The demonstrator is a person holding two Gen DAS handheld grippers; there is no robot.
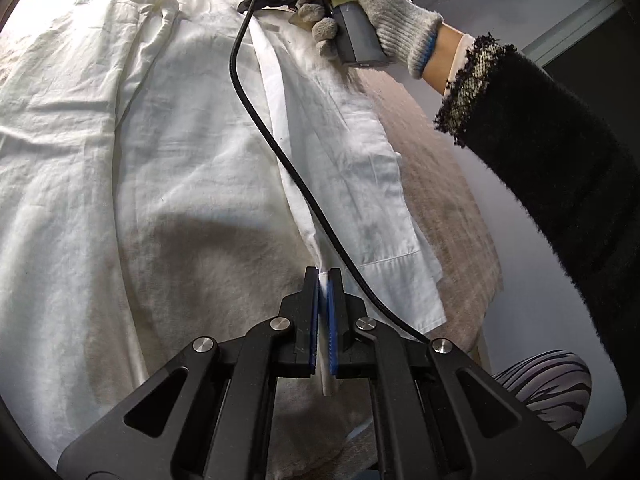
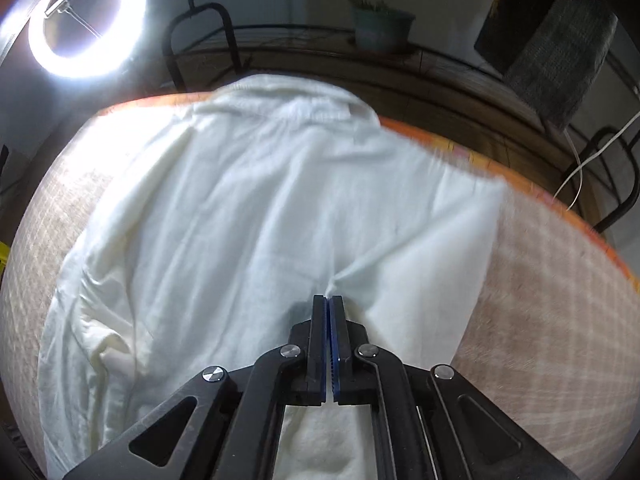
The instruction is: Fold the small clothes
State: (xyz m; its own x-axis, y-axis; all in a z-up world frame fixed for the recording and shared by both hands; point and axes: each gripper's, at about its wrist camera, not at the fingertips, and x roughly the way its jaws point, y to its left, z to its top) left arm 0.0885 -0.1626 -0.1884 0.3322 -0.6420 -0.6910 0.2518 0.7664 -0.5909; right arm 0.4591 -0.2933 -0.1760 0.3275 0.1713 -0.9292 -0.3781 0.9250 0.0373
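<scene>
White shirt (image 1: 192,168) is lying spread over the beige-covered table (image 1: 432,184), collar end far from the person, hem end near, so its long axis is running straight away along the left wrist view.

Left gripper (image 1: 324,276) is clamping narrow on the shirt's front edge near the hem; a strip of white cloth is showing between the blue pads (image 1: 332,320). Right gripper (image 2: 328,300) is also squeezed tight, pinching a small pucker of fabric w/ creases radiating from the tips. In the left view the gloved right hand (image 1: 360,8) is sitting far up by the collar end, its black cable (image 1: 280,152) trailing across the shirt.

So both grips are lying on roughly one line down the garment's length, left near the hem, right near the collar. Judging by that, the coming move is probably a lengthwise fold, carrying that held edge sideways across the body. Right view is motion-blurred, so exactly which layer it's pinching is hard to tell. Risk: cable dragging cloth.
</scene>
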